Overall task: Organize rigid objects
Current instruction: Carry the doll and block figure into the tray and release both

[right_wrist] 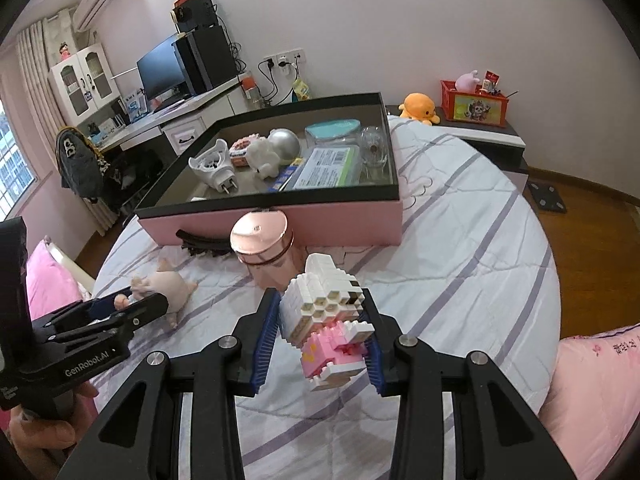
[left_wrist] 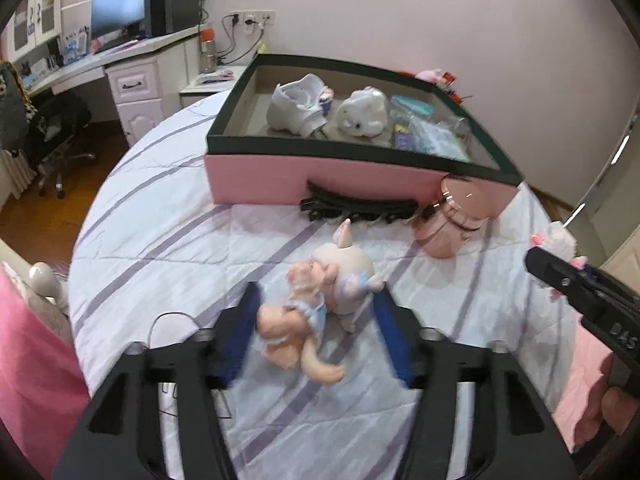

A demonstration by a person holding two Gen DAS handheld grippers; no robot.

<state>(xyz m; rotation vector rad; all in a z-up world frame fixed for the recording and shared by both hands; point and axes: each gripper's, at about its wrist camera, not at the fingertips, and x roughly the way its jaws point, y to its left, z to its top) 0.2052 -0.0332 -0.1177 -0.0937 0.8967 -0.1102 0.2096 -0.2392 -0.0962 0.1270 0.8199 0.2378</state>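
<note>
My left gripper (left_wrist: 316,300) is around a pink pig figurine (left_wrist: 320,300) lying on the bed; its blue pads stand on both sides of it, and I cannot tell whether they touch it. The figurine also shows in the right wrist view (right_wrist: 168,284). My right gripper (right_wrist: 324,320) is shut on a white and pink brick-built figure (right_wrist: 324,316) held above the bed. A pink box with a black rim (right_wrist: 280,216) stands further back and holds several objects. A pink jar with a copper lid (right_wrist: 264,244) and a black hair comb (left_wrist: 360,204) lie in front of the box.
The bed (right_wrist: 460,260) has a white quilt with purple stripes. Pink pillows lie at the left (left_wrist: 28,340) and the right (right_wrist: 592,380). A desk with a monitor (right_wrist: 160,68) stands at the back left. A nightstand with an orange plush (right_wrist: 418,108) and a red crate is behind the bed.
</note>
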